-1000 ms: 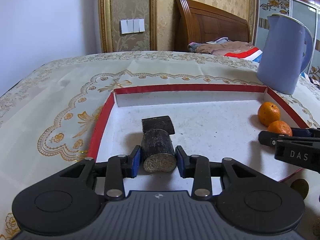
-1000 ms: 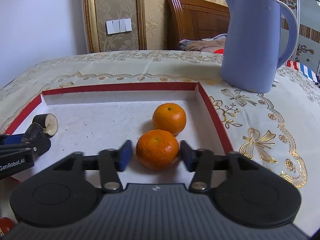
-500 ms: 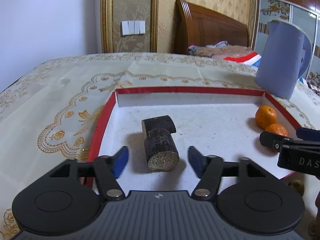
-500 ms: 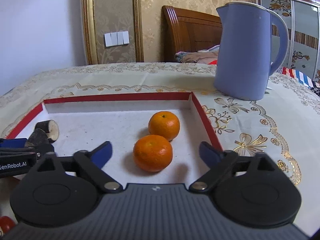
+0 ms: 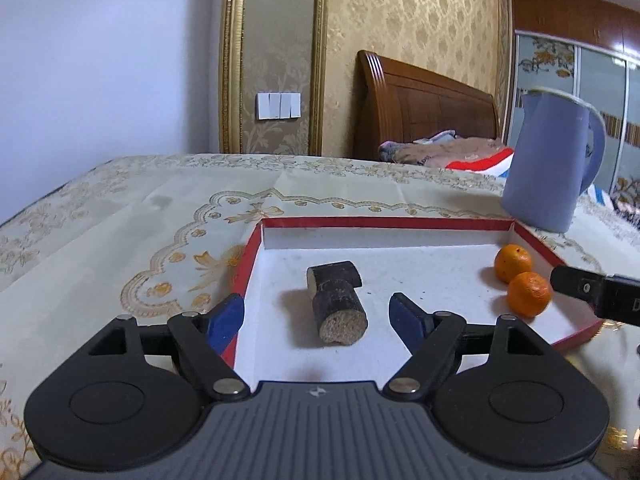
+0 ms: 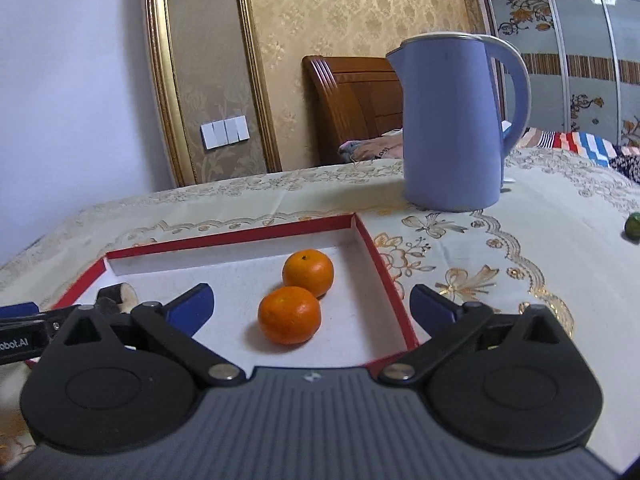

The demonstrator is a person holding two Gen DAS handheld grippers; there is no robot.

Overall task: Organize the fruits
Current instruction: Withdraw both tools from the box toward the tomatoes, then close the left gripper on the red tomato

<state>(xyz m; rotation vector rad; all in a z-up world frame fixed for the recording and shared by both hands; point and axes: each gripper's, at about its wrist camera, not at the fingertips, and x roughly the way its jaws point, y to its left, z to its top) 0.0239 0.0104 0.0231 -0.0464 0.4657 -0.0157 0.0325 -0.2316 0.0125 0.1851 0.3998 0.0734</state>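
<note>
While opening, left gripper (image 5: 316, 316) flanks cane piece (image 5: 339, 309) untouched | orange (image 6: 289, 314) before right gripper (image 6: 311, 309)

Inside the shallow red-rimmed white tray (image 6: 384, 264): two round orange tangerines (image 6: 289, 314) touching at its right, two dark sugarcane chunks (image 5: 339, 304) left; the blue plastic kettle (image 6: 452, 124) stands behind.

We noted matt black plastic on the left gripper (image 5: 316, 318), ribbed grey casing behind, blue pads. Ahead lay two dark cane pieces (image 5: 338, 304), rough bark, coarse pale cut ends. The tray (image 6: 390, 276) looked like cardboard: red edge, speckled matt white floor. Two oranges (image 6: 289, 314) were dimpled, faintly glossy. The kettle (image 6: 452, 120) beyond was smooth plastic; the tablecloth (image 6: 520, 248) showed a satiny sheen.
</note>
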